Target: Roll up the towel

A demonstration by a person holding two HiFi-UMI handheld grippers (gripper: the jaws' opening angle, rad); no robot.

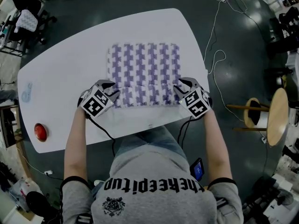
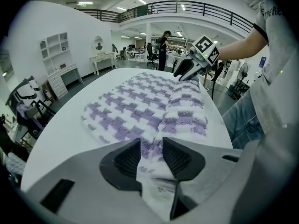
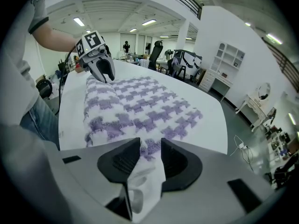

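Gripping the rolled near edge of the purple-checked towel (image 1: pixel 145 62) with left claw (image 1: pixel 111 87) and right claw (image 1: pixel 182 86), the rest spread flat ahead on the white table (image 1: pixel 60 73). Best turned forward evenly, 2 ends level, roll kept tight.

We note a large open-plan lab or office hall: black-railed mezzanine balcony (image 2: pixel 187 6), ceiling strip lights (image 3: pixel 148 21), white wall shelves (image 2: pixel 53 45), black office chairs (image 3: pixel 154 49), thin white cables (image 1: pixel 216 55) trailing over dark grey floor (image 1: pixel 238 31).
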